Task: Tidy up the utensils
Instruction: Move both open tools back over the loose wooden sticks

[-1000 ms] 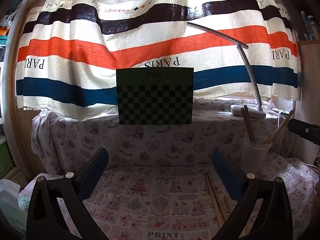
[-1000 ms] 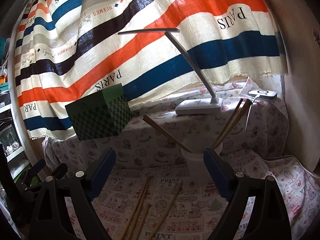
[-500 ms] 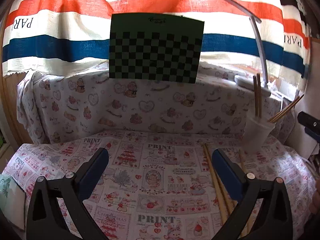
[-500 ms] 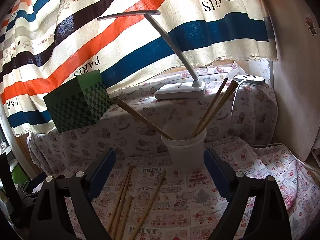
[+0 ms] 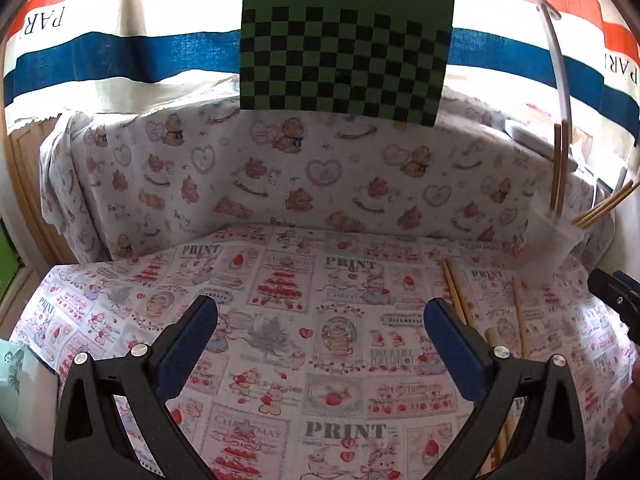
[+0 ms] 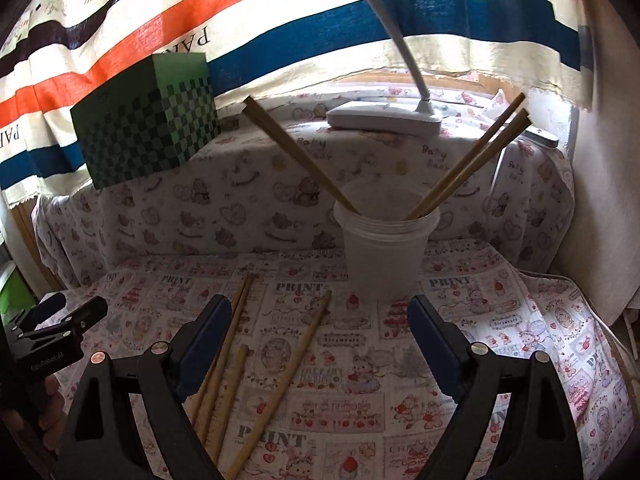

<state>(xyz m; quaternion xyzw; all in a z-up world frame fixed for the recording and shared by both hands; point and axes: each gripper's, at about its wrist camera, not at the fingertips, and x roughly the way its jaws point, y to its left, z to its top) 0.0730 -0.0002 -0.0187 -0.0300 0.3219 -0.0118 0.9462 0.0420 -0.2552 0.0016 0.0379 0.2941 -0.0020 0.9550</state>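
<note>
Both grippers pitched down over printed tablecloth. Right gripper jaws wide apart, nothing between pads. Left gripper likewise spread, empty. Loose chopsticks flat on cloth, just under right gripper's left finger. White plastic cup upright beyond, chopsticks leaning inside, four perhaps. Green checkered box on ledge behind; desk lamp beside it.
</note>
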